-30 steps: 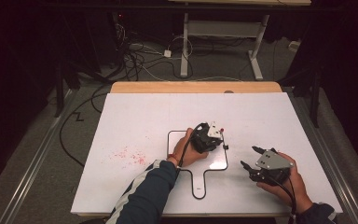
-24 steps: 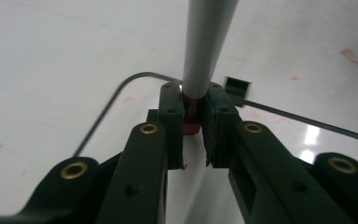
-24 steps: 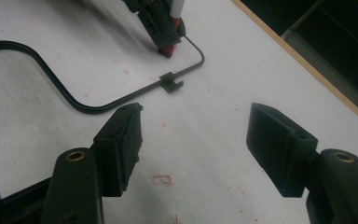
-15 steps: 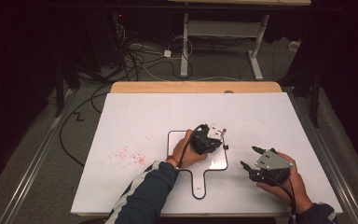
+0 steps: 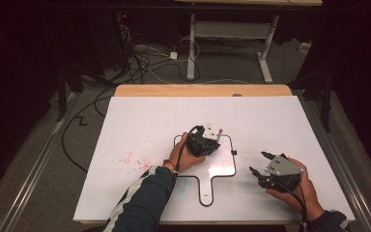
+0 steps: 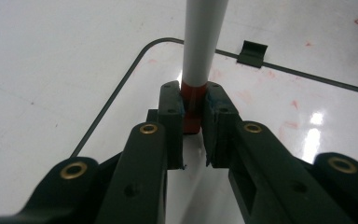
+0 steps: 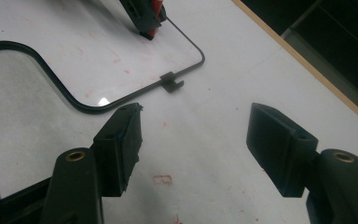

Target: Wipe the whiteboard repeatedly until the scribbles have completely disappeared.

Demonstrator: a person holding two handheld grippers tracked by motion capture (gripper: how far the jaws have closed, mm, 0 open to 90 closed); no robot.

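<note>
The marker [image 6: 200, 46] is a white barrel with a red end, clamped at that red end between the left claw's [image 6: 193, 109] fingertips. It runs straight out ahead of the claw, over a glossy white board [image 6: 261, 93] edged by a thin dark outline.

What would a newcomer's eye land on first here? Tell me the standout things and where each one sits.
First, the left gripper, shut on a red-and-white marker at the middle of the white board, over the black outline shaped like a paddle. Next, the right gripper near the board's right front, jaws open with nothing between them. Faint red smudges mark the board left of the outline.
</note>
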